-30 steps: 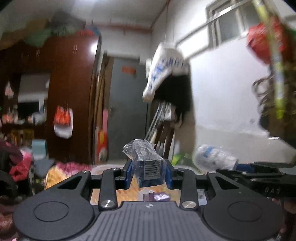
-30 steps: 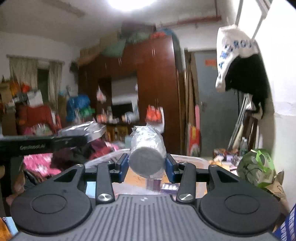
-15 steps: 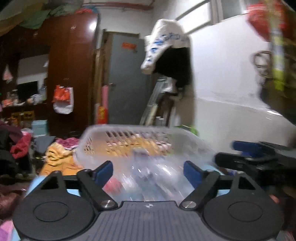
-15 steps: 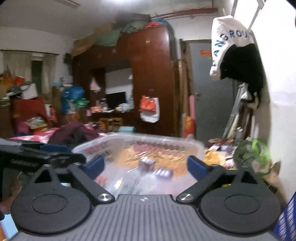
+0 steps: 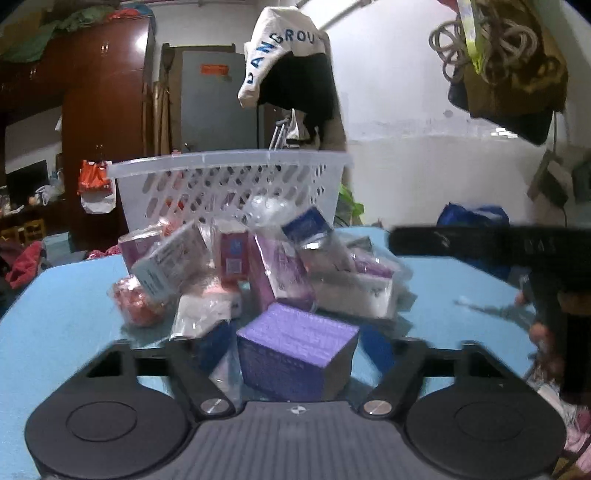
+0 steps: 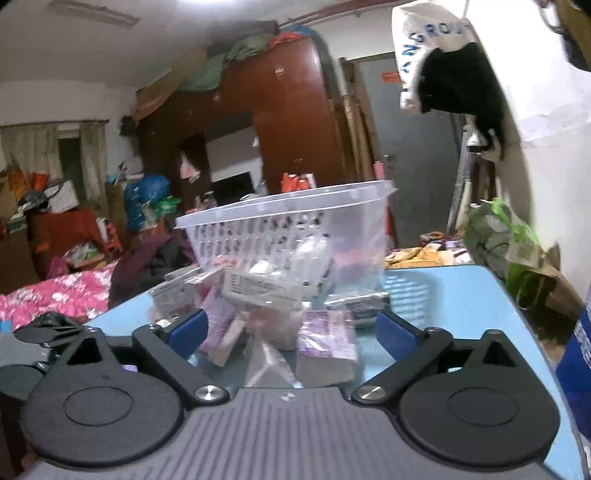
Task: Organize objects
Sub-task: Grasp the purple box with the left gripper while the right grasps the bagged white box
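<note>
Where the blue bench (image 5: 66, 325) fronts a cluttered room with a brown wardrobe (image 6: 295, 122), a purple box (image 5: 295, 354) lies between the wide-spread left claw (image 5: 295, 345); right claw (image 6: 291, 330) likewise wide, holding nothing.

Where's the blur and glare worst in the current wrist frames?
Left wrist: the purple box between the open left claw is soft, the black bar at right is smeared, and glare sits on the wardrobe. Right wrist: the ceiling light blows out, the basket is smeared, and fisheye bends the walls.

Pile of packets (image 5: 258, 273) on table (image 5: 55, 314), basket (image 5: 229, 184) behind pile, box (image 5: 295, 354) nearest in front
</note>
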